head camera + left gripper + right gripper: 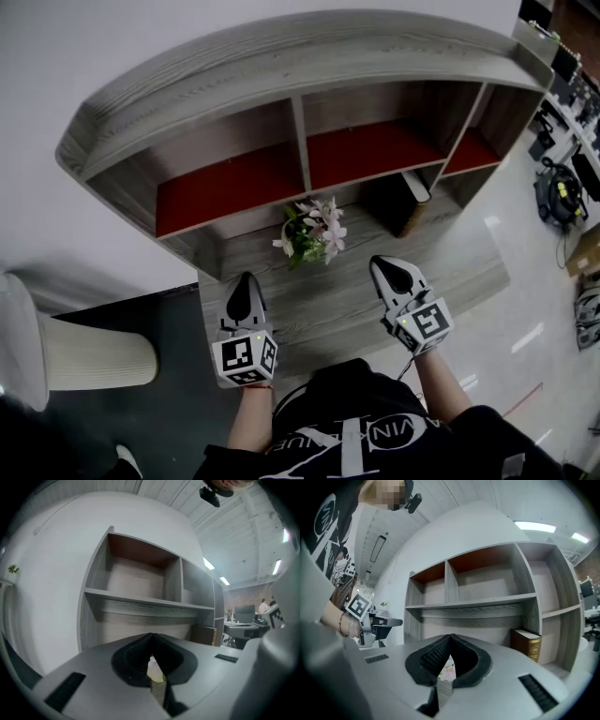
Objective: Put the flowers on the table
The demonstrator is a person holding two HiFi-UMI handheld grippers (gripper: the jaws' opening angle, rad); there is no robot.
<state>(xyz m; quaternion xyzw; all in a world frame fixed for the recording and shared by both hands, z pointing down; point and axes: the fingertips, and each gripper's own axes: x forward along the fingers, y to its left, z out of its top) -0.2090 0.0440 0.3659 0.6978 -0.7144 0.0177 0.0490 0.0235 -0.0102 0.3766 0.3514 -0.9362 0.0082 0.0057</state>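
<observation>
A small bunch of pink and white flowers [312,232] with green leaves stands on the grey wooden table [319,305], just in front of the shelf unit. My left gripper [246,278] hovers over the table's near left part, short of the flowers, shut and holding nothing. My right gripper [386,264] is level with it to the right of the flowers, also shut and holding nothing. In the left gripper view the jaws of the left gripper [151,637] meet at the tip. In the right gripper view a sliver of the flowers [447,672] shows below the closed tip of the right gripper [450,638].
The shelf unit [302,141] with red-backed compartments rises behind the table. A brown book [411,204] stands in the lower right nook, also the brown book [528,647] in the right gripper view. A white ribbed cylinder [98,354] sits on the dark floor at left. Equipment [561,192] lies far right.
</observation>
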